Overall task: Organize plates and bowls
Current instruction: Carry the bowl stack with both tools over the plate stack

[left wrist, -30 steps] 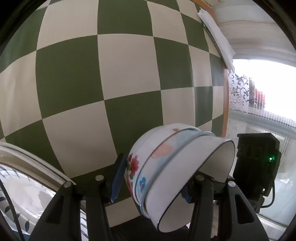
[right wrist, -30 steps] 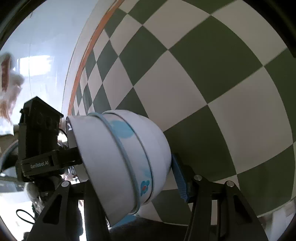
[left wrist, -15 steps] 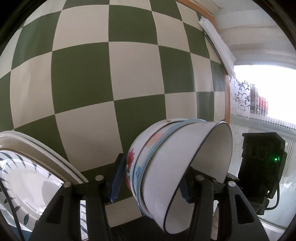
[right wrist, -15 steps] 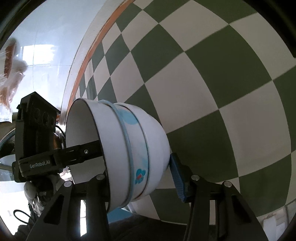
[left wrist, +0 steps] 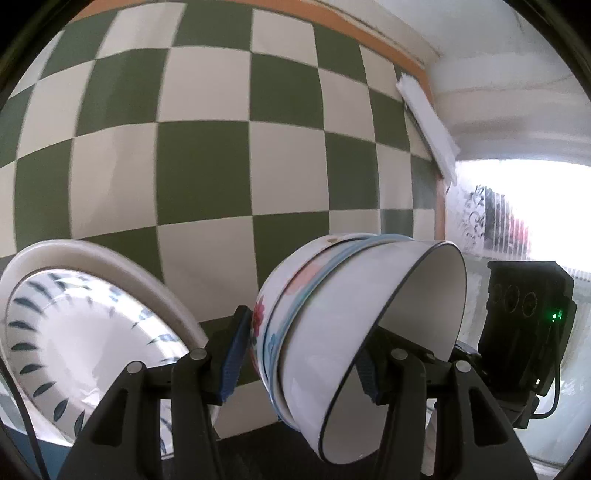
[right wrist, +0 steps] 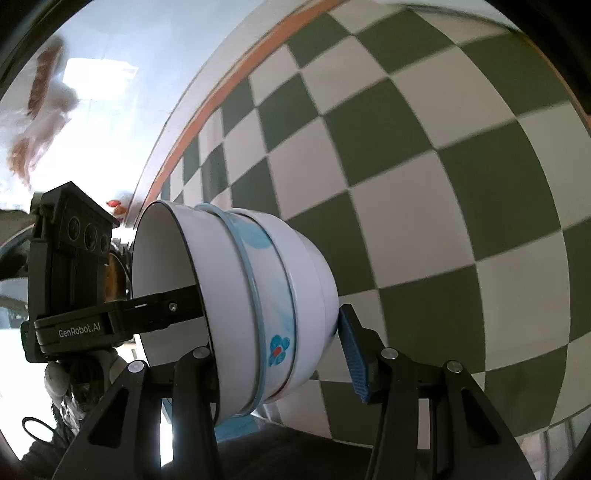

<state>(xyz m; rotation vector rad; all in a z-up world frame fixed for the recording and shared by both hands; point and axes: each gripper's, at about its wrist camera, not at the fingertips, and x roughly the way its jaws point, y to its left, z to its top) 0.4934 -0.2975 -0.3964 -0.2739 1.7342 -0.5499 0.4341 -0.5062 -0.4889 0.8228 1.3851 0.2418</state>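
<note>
A stack of three nested bowls (left wrist: 332, 302) hangs tilted on its side above the checked table, its opening turned to the right in the left wrist view. My left gripper (left wrist: 299, 354) is shut on the bowl stack, one blue pad (left wrist: 232, 354) on the flowered outer bowl's base and the other finger inside the white inner bowl. In the right wrist view the same bowl stack (right wrist: 258, 295) opens to the left. My right gripper (right wrist: 277, 347) is shut on it too, with a blue pad (right wrist: 352, 350) against the base. The left gripper's finger (right wrist: 162, 306) reaches into the opening.
Stacked plates (left wrist: 81, 339), the top one white with blue leaf marks, lie at the lower left. The green and cream checked tablecloth (left wrist: 207, 166) ends at an orange edge (left wrist: 354, 29). A bright window (left wrist: 517, 206) is at the right. The right gripper's black body (left wrist: 528, 325) is close beside the bowls.
Both grippers have risen with the bowl stack. The plates have come further into the left wrist view, and more of the table's far edge shows in both views.
</note>
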